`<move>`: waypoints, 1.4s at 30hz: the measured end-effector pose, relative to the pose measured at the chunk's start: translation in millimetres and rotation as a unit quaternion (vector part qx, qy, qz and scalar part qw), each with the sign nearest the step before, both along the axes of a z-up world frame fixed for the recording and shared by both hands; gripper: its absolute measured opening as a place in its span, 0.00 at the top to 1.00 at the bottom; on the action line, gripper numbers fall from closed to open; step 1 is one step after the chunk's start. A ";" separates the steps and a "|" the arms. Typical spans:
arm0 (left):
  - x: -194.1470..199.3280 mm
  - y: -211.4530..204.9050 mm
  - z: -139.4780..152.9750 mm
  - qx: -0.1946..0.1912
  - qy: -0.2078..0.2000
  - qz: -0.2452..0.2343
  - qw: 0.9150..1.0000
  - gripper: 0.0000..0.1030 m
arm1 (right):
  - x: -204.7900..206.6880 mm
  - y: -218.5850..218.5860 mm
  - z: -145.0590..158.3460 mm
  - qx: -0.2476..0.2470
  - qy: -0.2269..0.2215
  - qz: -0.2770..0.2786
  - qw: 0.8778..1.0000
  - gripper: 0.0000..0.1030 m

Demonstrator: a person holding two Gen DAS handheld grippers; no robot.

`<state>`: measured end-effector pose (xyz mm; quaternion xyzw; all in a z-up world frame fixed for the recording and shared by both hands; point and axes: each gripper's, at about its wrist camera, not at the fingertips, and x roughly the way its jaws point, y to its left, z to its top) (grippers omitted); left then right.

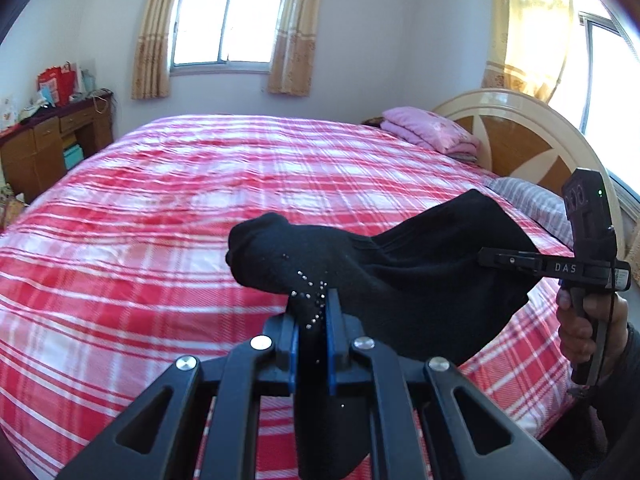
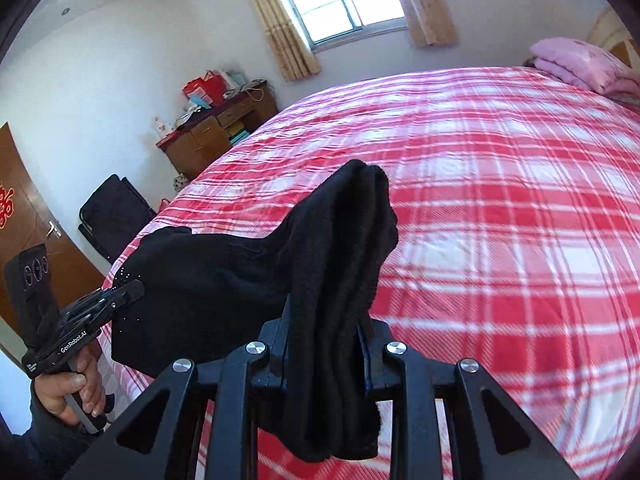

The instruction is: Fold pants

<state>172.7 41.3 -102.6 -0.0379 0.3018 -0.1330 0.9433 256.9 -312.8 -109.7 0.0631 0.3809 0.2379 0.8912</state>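
Hidden / unclear: the lower ends of the black pants (image 1: 352,264) run behind the gripper linkage at the bottom of both frames, so their full length is not visible. In the left wrist view, the right gripper's fingertips, at centre right, are dark against the dark cloth; the contact point itself is hard to make out. Fisheye vignette cuts all four corners. The headboard (image 1: 516,128) is partly off frame at upper right.

Left gripper (image 1: 312,320), bottom centre of its own view: blue-padded fingers nearly together, clamped on a bunched fold of the pants that carries small shiny studs. Cloth rises above the fingertips and hangs below them.

Right gripper (image 2: 326,320), bottom centre of its own view: fingers held somewhat wider by a thick, multi-layer bunch of the pants (image 2: 340,248), gripped between them. Same gripper seen from the left wrist view (image 1: 486,258), fingertips at the cloth edge.

Left gripper seen at lower left of the right wrist view (image 2: 136,290), fingertips on the studded area, a hand (image 2: 68,388) around its handle.

Pants location: suspended between the two grippers, sagging in the middle, above the red plaid bedspread (image 1: 180,208); whether any part touches it cannot be told.
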 end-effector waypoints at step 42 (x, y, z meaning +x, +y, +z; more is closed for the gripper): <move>34.9 178.5 -80.9 0.036 0.080 0.205 0.975 0.32 | 112.5 147.2 -84.1 0.018 0.091 0.042 0.995 0.38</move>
